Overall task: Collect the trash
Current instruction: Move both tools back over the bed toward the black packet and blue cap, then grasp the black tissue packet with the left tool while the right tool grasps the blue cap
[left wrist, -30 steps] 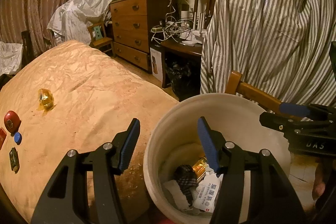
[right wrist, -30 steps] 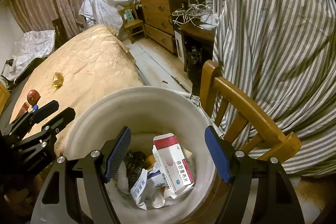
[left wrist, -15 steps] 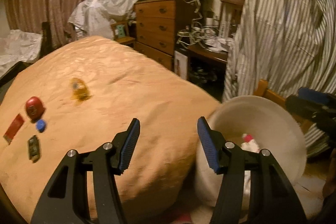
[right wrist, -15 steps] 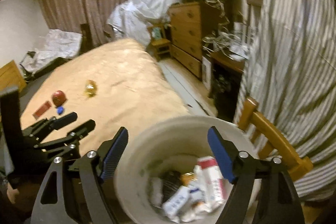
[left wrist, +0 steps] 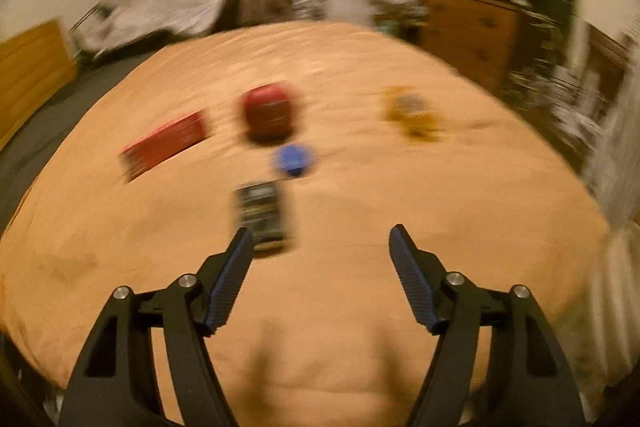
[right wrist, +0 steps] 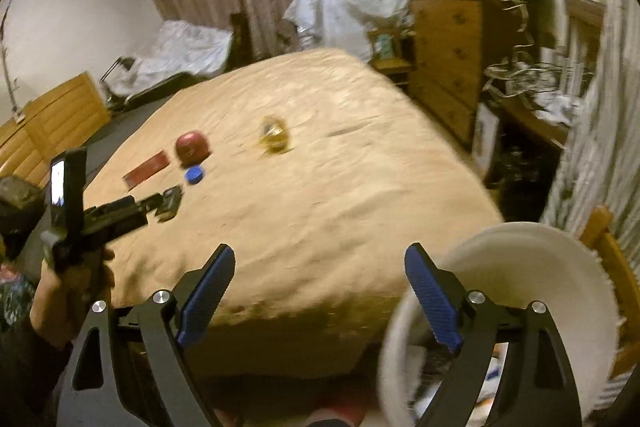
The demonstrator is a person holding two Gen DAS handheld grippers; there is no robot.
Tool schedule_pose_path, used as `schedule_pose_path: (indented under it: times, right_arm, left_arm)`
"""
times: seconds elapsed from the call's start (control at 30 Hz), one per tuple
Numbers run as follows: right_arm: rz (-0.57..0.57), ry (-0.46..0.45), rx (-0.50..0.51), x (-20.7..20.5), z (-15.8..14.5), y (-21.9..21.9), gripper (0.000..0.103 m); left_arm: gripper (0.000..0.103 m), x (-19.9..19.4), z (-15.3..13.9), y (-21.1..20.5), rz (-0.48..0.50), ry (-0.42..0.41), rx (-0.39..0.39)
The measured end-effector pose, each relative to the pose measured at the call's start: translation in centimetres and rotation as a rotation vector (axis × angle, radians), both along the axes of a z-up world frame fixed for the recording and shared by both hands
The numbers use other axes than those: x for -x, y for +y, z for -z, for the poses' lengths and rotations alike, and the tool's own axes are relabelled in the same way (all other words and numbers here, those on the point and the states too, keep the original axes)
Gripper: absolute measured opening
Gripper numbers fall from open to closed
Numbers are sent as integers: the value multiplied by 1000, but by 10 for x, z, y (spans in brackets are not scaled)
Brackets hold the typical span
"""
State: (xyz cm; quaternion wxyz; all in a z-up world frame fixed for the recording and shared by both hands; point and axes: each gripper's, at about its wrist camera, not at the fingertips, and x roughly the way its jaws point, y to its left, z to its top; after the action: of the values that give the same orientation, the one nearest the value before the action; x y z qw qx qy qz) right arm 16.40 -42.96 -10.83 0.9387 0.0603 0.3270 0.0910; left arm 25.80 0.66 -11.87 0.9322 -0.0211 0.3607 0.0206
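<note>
Both my grippers have swung off the white bin [right wrist: 520, 267] toward the bed [left wrist: 360, 211]; both sets of fingers just opened wider, nothing between them. Left gripper [left wrist: 320, 247] hangs over the bedspread, dark packet [left wrist: 262, 215] just ahead of its left finger. Right gripper [right wrist: 320, 267] sits at the bed's near edge, open bedspread ahead. Bin sits right of the bed; its contents are blurred.

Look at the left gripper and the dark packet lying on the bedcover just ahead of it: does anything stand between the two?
Nothing visible does. The left gripper is open and empty, its jaws having just been opening, and only bare bedcover lies between it and the dark packet. The blue cap lies beyond the packet.
</note>
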Motion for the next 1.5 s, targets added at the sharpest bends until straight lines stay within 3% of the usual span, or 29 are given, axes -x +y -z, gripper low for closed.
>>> schedule_pose_path:
  times: [0.1,0.23,0.43,0.83,0.93,1.0,1.37,1.5]
  right_arm:
    - [-47,18,-2,-13,8,27,90]
    - [-93,44,-7,-34,19,60,91]
    - [-140,70,-6,-67,36,98,91]
    - [-205,102,20,-140,67,161,91]
    - [-229,97,29,-155,72,177,91]
    - [-242,102,29,-167,76,185,91]
    - [-355,77,64,-232,88,249,90]
    - [-383,88,99,-268,93,283,83]
  left_arm:
    - [76,-13,14,39,-79,42,32]
    - [76,-33,36,59,-93,103,61]
    - [79,-47,44,59,-74,105,110]
    - [79,-77,57,52,-48,142,100]
    - [65,-77,61,55,-39,152,101]
    - [50,-75,62,58,-32,145,95]
    - [50,-59,49,120,-148,112,60]
    - [50,-59,54,122,-148,122,49]
